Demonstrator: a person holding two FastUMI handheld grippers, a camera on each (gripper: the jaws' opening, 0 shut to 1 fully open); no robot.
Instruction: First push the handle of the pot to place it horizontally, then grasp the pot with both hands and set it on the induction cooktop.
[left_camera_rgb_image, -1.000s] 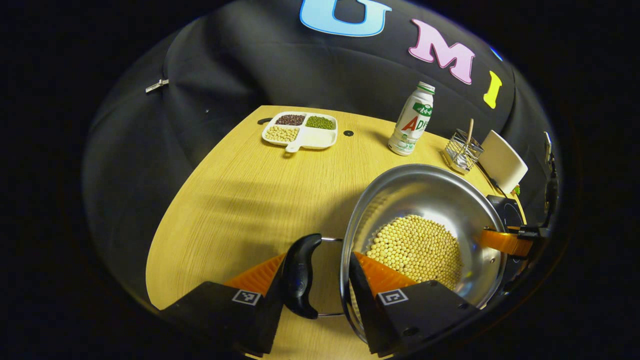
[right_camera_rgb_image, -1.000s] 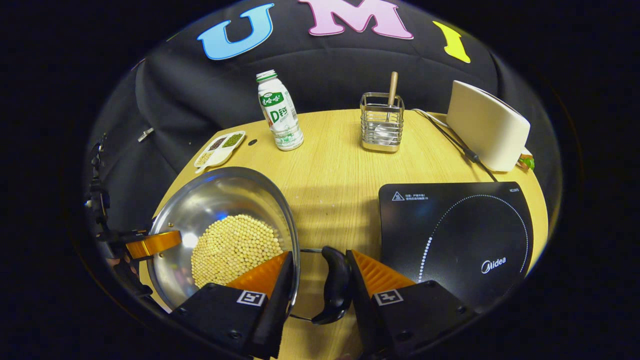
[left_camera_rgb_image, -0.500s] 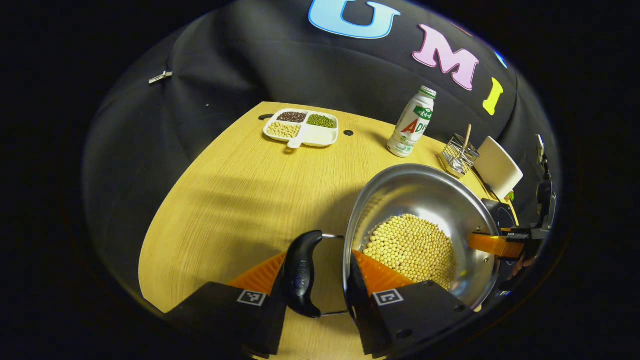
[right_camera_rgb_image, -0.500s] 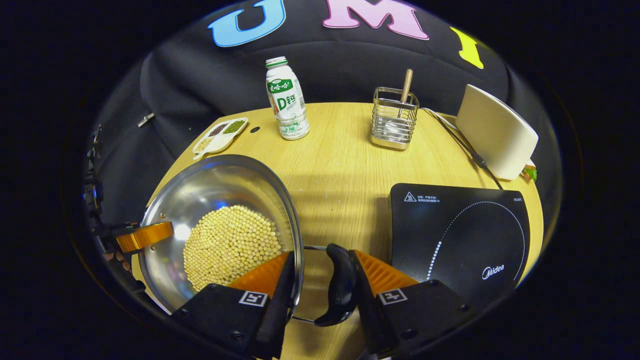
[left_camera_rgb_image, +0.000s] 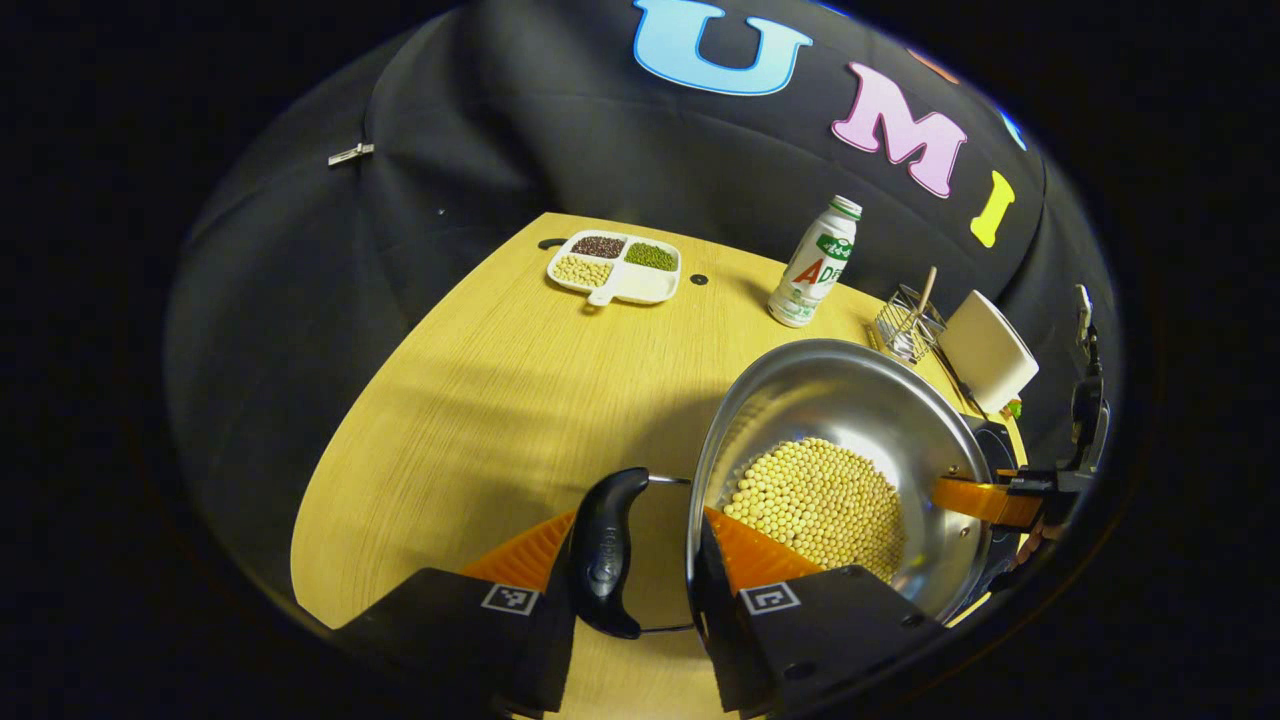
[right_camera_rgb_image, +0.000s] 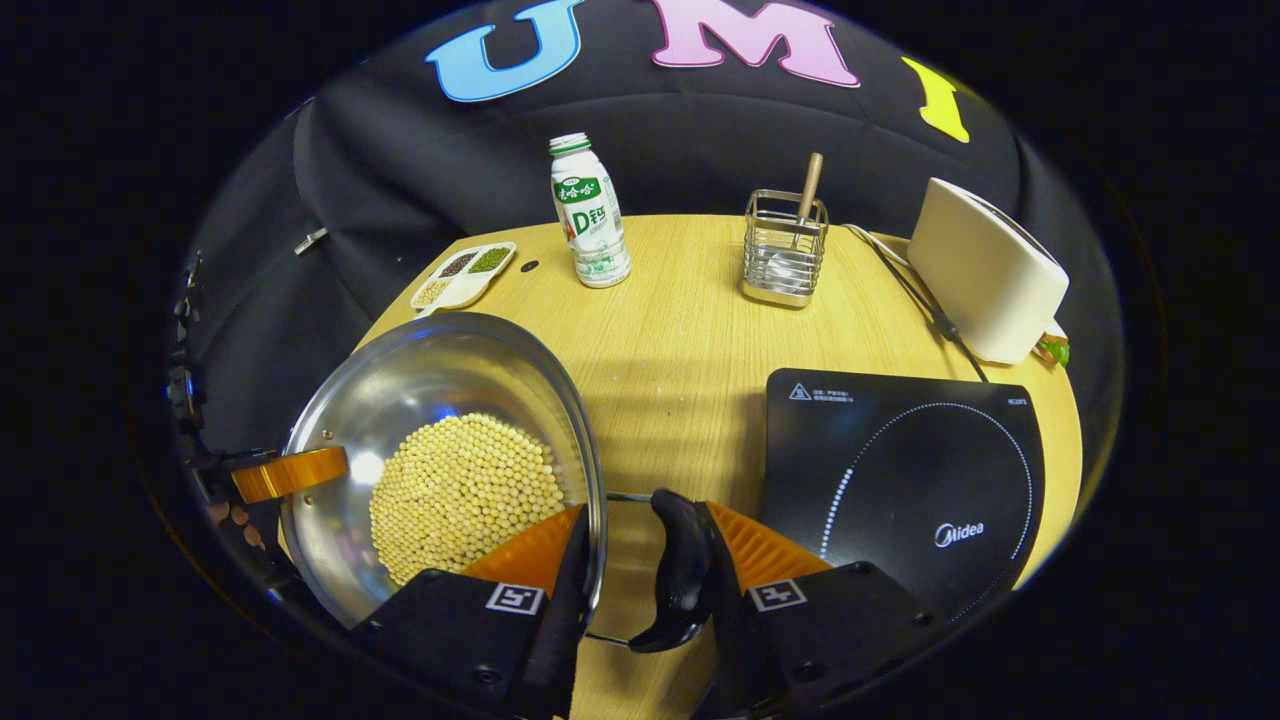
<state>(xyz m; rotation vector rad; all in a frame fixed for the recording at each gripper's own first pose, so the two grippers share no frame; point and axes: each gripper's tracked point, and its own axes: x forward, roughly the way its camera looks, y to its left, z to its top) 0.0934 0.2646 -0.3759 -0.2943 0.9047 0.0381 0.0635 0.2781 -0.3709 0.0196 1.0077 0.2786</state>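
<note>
Pot (left_camera_rgb_image: 850, 440) held between both hand-held grippers, one at each side handle. Left hand-held gripper (left_camera_rgb_image: 633, 585) is closed across the pot's rim and left handle (left_camera_rgb_image: 603, 565): one finger outside the black handle, the other inside the rim over the beans. Right hand-held gripper (right_camera_rgb_image: 640, 575) does the same on the right handle (right_camera_rgb_image: 680, 570), one finger inside the rim, one pressing the handle's outer face. Each one shows small at the pot's far side in the other's view.

Pot is shiny stainless steel, round, shallow, with a layer of pale yellow soybeans (right_camera_rgb_image: 465, 495) on the bottom. Handles are black, curved, smooth plastic on thin wire loops. Whether the pot rests on the bench or is lifted, cannot tell.

Bench (right_camera_rgb_image: 680, 340) is light wood grain. Induction cooktop (right_camera_rgb_image: 905, 480) is flat, black, glossy, with a dotted ring, near right of the pot, apart from it. Far side: white divided tray (left_camera_rgb_image: 617, 267) with beans, white plastic bottle (right_camera_rgb_image: 590, 215), wire holder (right_camera_rgb_image: 785, 250) with a wooden stick, white rounded appliance (right_camera_rgb_image: 985, 270) with a cable.
</note>
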